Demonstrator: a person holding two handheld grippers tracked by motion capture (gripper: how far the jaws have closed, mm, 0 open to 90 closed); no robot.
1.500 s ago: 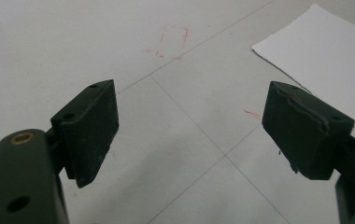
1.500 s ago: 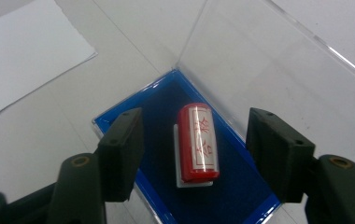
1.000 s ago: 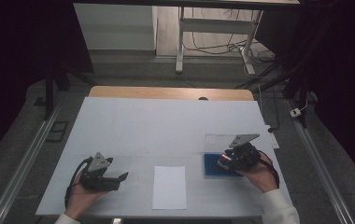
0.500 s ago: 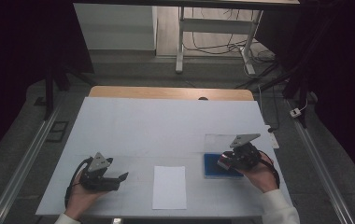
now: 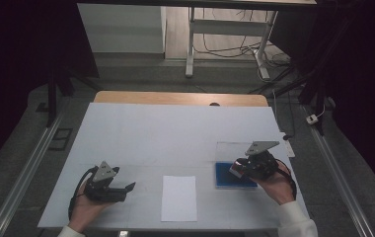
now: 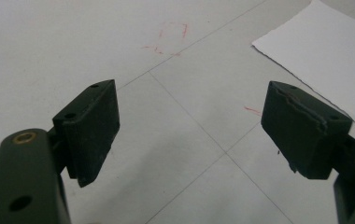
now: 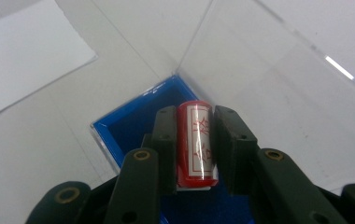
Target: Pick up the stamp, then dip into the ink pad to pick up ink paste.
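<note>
Now, left to right: the left gripper [image 5: 126,189] rests low on the table [image 5: 175,133] at the near left, its jaws spread wide and empty over bare surface. Just right of it lies the white sheet of paper [image 5: 179,197], untouched. Over on the right, the change: the right gripper [image 7: 195,140] has just been closing its jaws, and they now clamp a small red stamp [image 7: 194,142] between them, pads pressed on both sides. That stamp sits over the blue box [image 5: 235,178], clear lid [image 5: 232,150] tipped back behind. Grip looks secure, so I'd judge lifting it out comes next.
</note>
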